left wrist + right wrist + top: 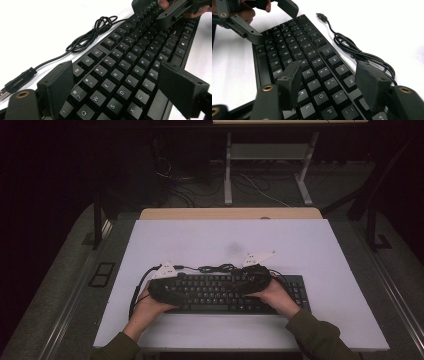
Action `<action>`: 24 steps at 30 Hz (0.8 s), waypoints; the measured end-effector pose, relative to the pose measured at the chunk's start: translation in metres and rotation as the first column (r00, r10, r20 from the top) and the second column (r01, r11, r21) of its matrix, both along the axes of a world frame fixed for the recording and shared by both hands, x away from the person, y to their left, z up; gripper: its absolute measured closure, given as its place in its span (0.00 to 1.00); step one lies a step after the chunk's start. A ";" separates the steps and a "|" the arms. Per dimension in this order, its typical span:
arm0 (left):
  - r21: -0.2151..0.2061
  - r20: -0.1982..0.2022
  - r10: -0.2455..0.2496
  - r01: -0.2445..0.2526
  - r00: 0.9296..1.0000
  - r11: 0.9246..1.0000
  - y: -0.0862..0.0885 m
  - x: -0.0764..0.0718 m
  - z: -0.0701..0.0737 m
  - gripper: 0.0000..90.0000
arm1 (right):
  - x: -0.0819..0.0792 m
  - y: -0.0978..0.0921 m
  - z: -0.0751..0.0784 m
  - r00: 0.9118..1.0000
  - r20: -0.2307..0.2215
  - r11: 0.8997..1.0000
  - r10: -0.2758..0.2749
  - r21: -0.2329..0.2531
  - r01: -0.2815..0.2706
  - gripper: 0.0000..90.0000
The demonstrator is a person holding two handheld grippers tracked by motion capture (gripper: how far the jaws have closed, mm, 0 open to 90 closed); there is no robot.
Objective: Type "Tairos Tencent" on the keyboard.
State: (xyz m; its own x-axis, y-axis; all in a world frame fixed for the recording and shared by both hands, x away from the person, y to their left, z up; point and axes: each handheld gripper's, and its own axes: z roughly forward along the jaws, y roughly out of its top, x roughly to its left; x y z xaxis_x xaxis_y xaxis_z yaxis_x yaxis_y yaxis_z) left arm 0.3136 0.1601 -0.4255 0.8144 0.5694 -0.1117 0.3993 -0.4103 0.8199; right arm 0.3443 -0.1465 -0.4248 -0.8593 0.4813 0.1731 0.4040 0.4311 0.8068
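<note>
over the black keyboard [227, 292] on the white worktop [200, 240], the left claw [117, 87] and right claw [329, 82] are hovering with jaws apart, seemingly poised to press keys.

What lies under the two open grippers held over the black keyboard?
Lettered keys of the black keyboard lie under the left gripper and right gripper. The table surface beneath the keyboard is covered.

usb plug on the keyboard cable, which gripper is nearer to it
Left. The left gripper sits just beside the usb plug; the right gripper is over the keyboard's other end.
</note>
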 end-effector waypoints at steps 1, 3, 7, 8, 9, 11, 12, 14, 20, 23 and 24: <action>-0.001 0.001 -0.002 0.002 1.000 1.000 0.000 0.000 0.000 0.15 | 0.000 0.000 0.000 1.000 -0.002 1.000 0.000 -0.001 0.000 0.44; -0.002 0.001 -0.001 0.001 1.000 1.000 0.000 0.000 0.000 0.15 | 0.000 -0.001 0.000 1.000 -0.006 1.000 0.003 -0.002 -0.003 0.49; -0.003 -0.001 -0.002 0.002 1.000 1.000 0.000 0.000 0.000 0.15 | -0.001 -0.003 0.000 1.000 -0.011 1.000 0.013 -0.006 -0.013 0.60; -0.003 0.000 -0.002 0.002 1.000 1.000 0.000 0.000 0.000 0.15 | -0.001 -0.004 0.000 1.000 -0.014 1.000 0.014 -0.006 -0.014 0.61; -0.003 0.002 -0.002 0.002 1.000 1.000 0.000 0.000 0.000 0.15 | -0.001 -0.004 -0.001 1.000 -0.016 1.000 0.013 -0.006 -0.014 0.63; -0.004 0.003 -0.002 0.002 1.000 1.000 0.000 -0.001 0.000 0.15 | -0.001 -0.006 -0.001 1.000 -0.020 1.000 0.018 -0.010 -0.018 0.66; -0.004 0.003 -0.001 0.001 1.000 1.000 0.000 -0.001 0.000 0.15 | -0.002 -0.006 -0.001 1.000 -0.021 1.000 0.017 -0.011 -0.017 0.67; -0.004 0.004 -0.001 0.001 1.000 1.000 0.000 -0.001 0.000 0.15 | -0.002 -0.007 -0.002 1.000 -0.020 1.000 0.018 -0.013 -0.018 0.71; -0.004 0.006 0.000 0.000 1.000 1.000 0.001 -0.001 0.000 0.15 | -0.002 -0.009 -0.002 0.999 -0.022 0.999 0.027 -0.020 -0.027 0.81; -0.002 0.007 -0.001 0.001 1.000 1.000 0.001 -0.001 0.000 0.15 | -0.003 -0.009 -0.002 0.999 -0.023 0.999 0.031 -0.024 -0.032 0.85; -0.002 0.007 -0.001 0.001 1.000 1.000 0.001 -0.001 0.000 0.15 | -0.003 -0.009 -0.002 0.999 -0.022 0.999 0.032 -0.025 -0.032 0.86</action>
